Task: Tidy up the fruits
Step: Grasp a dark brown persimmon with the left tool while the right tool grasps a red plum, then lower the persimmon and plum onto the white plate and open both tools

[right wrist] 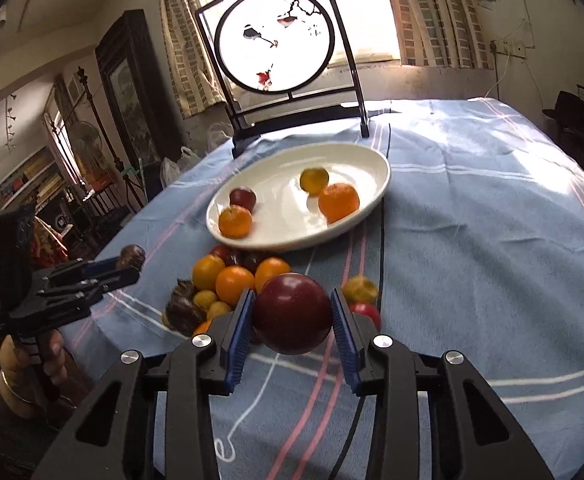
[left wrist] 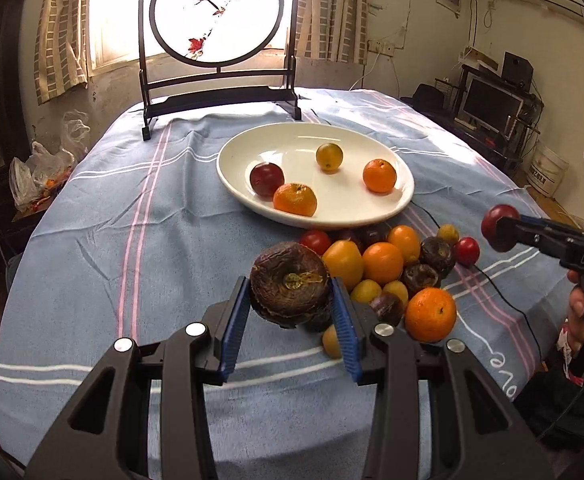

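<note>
Blue striped cloth (left wrist: 91, 240) covers the table, with a framed bird screen (left wrist: 216, 16) at its far edge before a bright window. Both grippers are loaded and lifted clear of the cloth: the left gripper (left wrist: 289, 300) has its jaws clamped on a wrinkled brown passion fruit (left wrist: 287, 280), and the right gripper (right wrist: 292, 320) has its jaws pressed on a smooth dark-red plum (right wrist: 292, 312). The carry step looks to be in hand. Next, each fruit needs to travel forward over the near rim of the white plate (left wrist: 332, 216) and be let go on bare porcelain, clear of the four fruits already resting there, since round fruit may roll. The loose pile of fruit (left wrist: 388, 264) touches the plate's near rim toward the table's near right edge. Several fruits in the pile hide behind others or behind the grippers, so no count is sure; a black cable (right wrist: 382, 240) runs partly under the plate.
</note>
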Tool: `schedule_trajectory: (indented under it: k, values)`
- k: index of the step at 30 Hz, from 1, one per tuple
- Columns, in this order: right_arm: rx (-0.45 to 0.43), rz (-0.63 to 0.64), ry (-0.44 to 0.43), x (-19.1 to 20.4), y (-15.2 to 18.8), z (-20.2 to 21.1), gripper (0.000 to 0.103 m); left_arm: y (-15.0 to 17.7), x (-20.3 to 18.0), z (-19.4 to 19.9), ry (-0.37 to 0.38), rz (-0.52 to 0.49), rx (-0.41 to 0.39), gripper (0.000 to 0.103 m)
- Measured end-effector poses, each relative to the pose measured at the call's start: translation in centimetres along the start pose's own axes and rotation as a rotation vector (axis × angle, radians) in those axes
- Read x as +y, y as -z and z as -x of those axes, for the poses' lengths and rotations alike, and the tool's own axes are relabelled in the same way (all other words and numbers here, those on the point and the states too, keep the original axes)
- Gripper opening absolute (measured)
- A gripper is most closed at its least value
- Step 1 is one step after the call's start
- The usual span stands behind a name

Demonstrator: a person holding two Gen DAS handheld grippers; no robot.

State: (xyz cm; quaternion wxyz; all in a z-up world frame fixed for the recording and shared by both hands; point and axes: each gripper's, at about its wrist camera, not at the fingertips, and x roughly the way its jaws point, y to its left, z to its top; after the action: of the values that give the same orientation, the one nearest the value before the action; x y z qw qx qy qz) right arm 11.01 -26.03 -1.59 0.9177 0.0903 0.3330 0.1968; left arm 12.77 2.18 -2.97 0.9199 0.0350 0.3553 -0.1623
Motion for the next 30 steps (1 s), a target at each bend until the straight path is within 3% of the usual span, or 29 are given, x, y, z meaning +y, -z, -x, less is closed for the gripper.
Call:
schedule_trajectory:
  k: [6,9,15,19,20,22,23,30]
  values:
    - [-0.029,-0.014,-0.046,-1.2,-7.6,-3.6,0.039,-6.3,-1.2,-4.6,0.035,-0.021,0.013,0.040]
    - [-0.023,-0.030,-0.012,-1.9,-10.2,-7.1,0.039,-9.6,-1.5,-7.6,0.057,-0.013,0.028,0.040]
    - [0.053,-0.077,0.013,-3.7,-12.0,-13.6,0.040,-13.0,-1.2,-14.0,0.035,-0.018,0.101,0.040]
    - [0.051,-0.084,0.006,-4.1,-11.7,-14.6,0.048,-13.5,-0.4,-16.4,0.037,0.020,0.147,0.042]
    - [0.037,-0.074,0.006,-4.0,-11.7,-14.3,0.053,-13.5,-0.4,-16.3,0.043,0.025,0.144,0.043]
    - [0.014,-0.054,0.011,-3.6,-11.6,-13.3,0.053,-13.4,-0.5,-15.4,0.044,0.031,0.112,0.066]
    - [0.004,-0.054,0.008,-3.5,-11.5,-12.7,0.053,-13.3,-0.6,-14.6,0.032,0.027,0.088,0.070]
    - [-0.027,-0.054,-0.033,-2.8,-8.0,-7.5,0.055,-10.1,-1.9,-8.1,0.023,-0.040,0.022,0.072]
